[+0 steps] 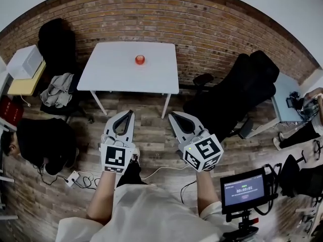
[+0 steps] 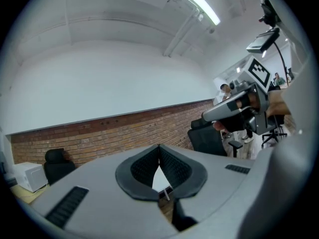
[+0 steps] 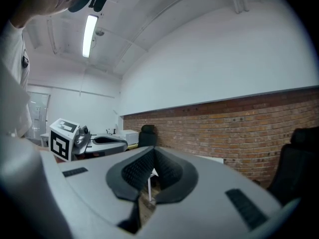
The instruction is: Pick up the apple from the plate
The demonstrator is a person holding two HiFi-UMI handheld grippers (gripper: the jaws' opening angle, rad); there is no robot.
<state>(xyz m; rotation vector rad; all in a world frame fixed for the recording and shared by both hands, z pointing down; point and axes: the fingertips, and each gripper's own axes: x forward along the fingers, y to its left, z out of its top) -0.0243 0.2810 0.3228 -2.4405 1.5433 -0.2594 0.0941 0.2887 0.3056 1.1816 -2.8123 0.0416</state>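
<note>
While both claws sit side by side at waist level over the wood floor, neither is carrying anything: left claw has its jaws pressed together, tips meeting, nothing in the diamond gap behind them; right claw is the same, tips closed on each other and empty. Both point level toward the brick wall. Apple is well ahead of both claws, on the white table against that wall, roughly mid-tabletop. From the left claw it is straight ahead and a touch to the right; from the right claw it is ahead and off to the left. Plate under the apple is too small to make out in the head view. Neither gripper view shows the apple; each shows only a sliver of white tabletop and a table leg through the gap behind its closed tips. Black office chair is ahead and right of the right claw, just beside the table's right end. Another black chair is ahead and left of the left claw, with grey cloth draped on a seat nearer to that claw. Small monitor on a stand is behind and right of the right claw, screen lit. Power strip with cables lies on the floor behind and left of the left claw.
</note>
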